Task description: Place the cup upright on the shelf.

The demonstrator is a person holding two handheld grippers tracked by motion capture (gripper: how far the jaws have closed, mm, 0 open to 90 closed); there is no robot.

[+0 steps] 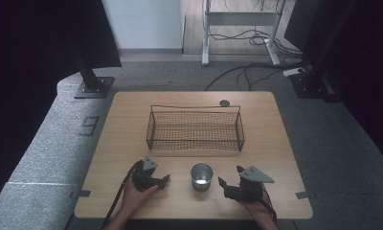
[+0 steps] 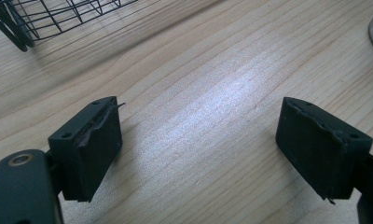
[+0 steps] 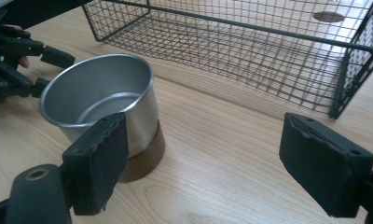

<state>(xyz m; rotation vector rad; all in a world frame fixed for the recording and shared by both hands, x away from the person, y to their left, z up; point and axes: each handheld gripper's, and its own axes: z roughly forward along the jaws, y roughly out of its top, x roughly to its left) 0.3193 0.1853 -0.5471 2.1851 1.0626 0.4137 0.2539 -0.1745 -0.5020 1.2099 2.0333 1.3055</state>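
A shiny metal cup [image 1: 201, 176] stands empty near the table's front edge, on a round wooden coaster [image 3: 147, 158]. A hand holds my left gripper [image 1: 158, 173] just left of the cup. It is open, with bare wood between its jaws [image 2: 198, 135]. My right gripper [image 1: 229, 176] sits to the right of the cup, also open and empty. In the right gripper view the cup [image 3: 100, 102] stands behind the left jaw, outside the gap [image 3: 203, 149]. The left gripper [image 3: 35, 56] shows beyond the cup.
A black wire basket [image 1: 194, 129] stands empty across the middle of the wooden table [image 1: 275, 143], behind the cup. A small dark disc [image 1: 224, 102] lies at the far edge behind the basket. Dark stands and cables are on the floor beyond.
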